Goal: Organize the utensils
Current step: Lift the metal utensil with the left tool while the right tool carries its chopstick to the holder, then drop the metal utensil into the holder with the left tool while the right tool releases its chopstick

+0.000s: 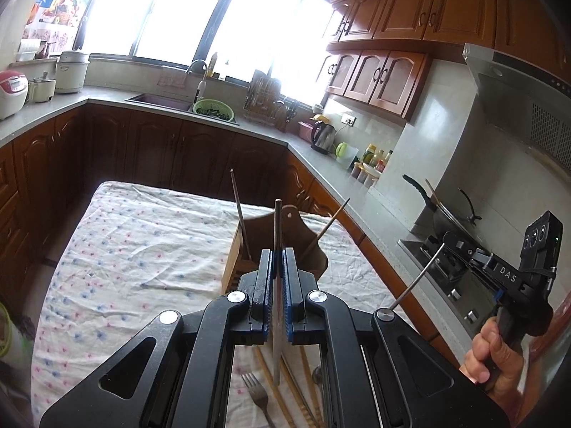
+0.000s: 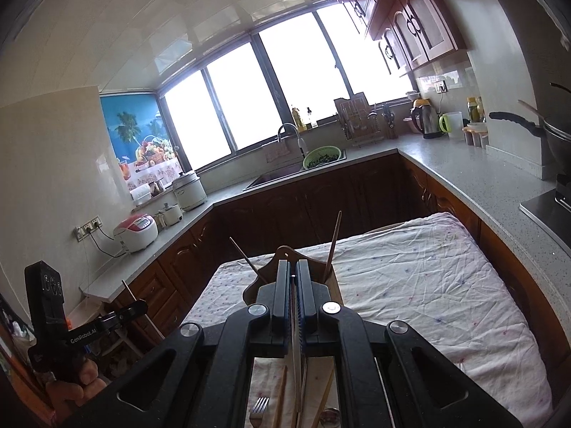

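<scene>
wooden holder (image 1: 249, 246) (two chopsticks inside), each hand-held gripper clamping a metal utensil

Left gripper (image 1: 277, 260): jaws stood pressed together on a thin metal utensil, pointed slightly downward above the wooden holder (image 1: 249, 246).
Left gripper in the right wrist view (image 2: 137, 306): seen side-on, well left of the holder, a thin rod sticking out past its tip.
Left hand (image 2: 82, 380): wrapped around the handle, fingers curled.
Right gripper (image 2: 293, 274): jaws clamped on a thin metal strip, aimed just over the holder.
Right hand (image 1: 490, 353): fist closed on the grip, well right of the holder.
</scene>
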Demonstrator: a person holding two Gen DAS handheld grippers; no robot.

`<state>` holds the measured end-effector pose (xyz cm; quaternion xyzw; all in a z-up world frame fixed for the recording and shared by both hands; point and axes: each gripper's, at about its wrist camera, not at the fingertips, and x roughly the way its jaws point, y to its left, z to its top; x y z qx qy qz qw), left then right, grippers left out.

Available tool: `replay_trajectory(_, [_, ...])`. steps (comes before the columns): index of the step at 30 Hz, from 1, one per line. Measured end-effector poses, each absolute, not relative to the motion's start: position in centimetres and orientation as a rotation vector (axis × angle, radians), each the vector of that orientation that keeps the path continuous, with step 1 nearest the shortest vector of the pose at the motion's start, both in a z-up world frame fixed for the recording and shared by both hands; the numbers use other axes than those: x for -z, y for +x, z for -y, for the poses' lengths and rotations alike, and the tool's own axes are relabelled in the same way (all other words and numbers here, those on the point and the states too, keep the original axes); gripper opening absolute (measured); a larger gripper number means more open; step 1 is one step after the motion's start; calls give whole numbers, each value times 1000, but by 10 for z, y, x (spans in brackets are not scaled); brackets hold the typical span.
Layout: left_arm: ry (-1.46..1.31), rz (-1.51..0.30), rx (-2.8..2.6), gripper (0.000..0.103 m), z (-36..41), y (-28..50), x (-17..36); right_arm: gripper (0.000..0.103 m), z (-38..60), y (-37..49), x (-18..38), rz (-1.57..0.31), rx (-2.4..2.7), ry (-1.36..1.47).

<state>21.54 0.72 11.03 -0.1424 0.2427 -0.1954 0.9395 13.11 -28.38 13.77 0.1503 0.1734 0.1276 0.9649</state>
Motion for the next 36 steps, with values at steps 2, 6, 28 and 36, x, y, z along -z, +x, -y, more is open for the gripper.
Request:
replay_trajectory(2, [-294,-468,393,4,-7,225,-119,3,285,140,-147,-327,-258,312])
replay_trajectory(6, [-307,-436,393,4,-6,249,-134,3,286,162,-165,-280,-248,314])
replay_trajectory(28, [-438,-437,209,4,6,373,-75,3,293,260,-126,-217,-133,389])
replay_trajectory(36, [-385,-480,226,4,25,371,-52,3,291,273,-88,-296,-133,437])
